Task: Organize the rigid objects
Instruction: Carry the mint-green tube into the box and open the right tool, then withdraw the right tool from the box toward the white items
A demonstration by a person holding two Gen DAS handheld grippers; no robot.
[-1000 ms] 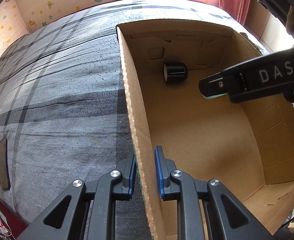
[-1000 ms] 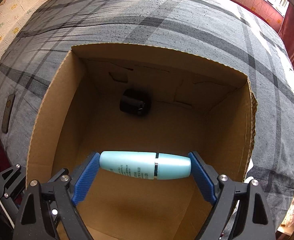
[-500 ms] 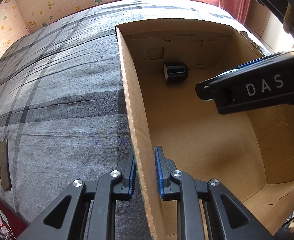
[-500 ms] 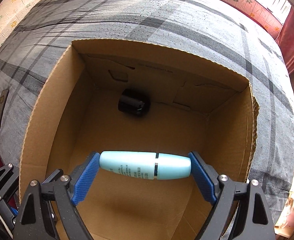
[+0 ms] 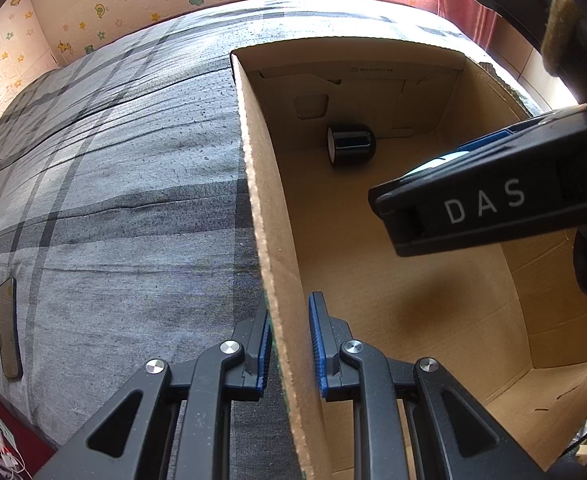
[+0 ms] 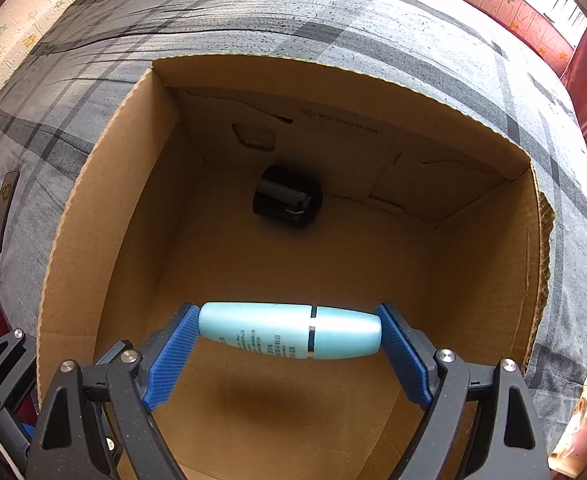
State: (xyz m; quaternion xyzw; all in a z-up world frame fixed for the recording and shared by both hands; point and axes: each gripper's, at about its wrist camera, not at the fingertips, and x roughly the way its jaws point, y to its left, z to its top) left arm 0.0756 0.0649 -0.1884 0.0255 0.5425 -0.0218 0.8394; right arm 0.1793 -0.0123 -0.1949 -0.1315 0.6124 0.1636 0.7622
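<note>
Step in hand: the light-blue bottle point(image 6: 291, 334) is being carried into the cardboard box point(image 6: 93, 248), which sits on a bed with a grey checked cover point(image 5: 113, 184); by my reading this is the lowering stage, before release.
Right gripper point(image 6: 289, 340): jaws spread wide and pressed on the two ends of the bottle, which lies crosswise between the blue pads point(image 6: 173, 352), clear of the box floor with its shadow below.
Left gripper point(image 5: 289, 344): jaws nearly shut, pinching the near part of the box's left wall point(image 5: 277, 280) between them, which steadies the box.
Already in the box: a black jar point(image 6: 287, 200) lying on its side near the far wall, well apart from the bottle.
Bottle in the left view: only a pale sliver point(image 5: 437, 162) shows above the right gripper's black finger point(image 5: 489, 208).
Outside the box: a flat dark object point(image 5: 8, 326) lies on the cover near the bed's edge.
Next move, as I judge it: bring the bottle down to the box floor, in the bare middle away from the jar, then open the jaws; the left grip should hold the wall until then.
Risk: released from this height, a round bottle would likely roll towards the jar or a wall.
Change from a second ago: the right gripper has sunk further into the box, its finger now looming larger and lower in the left view and the box rim wider in its own; both grips are unchanged, and the jar has not moved.
</note>
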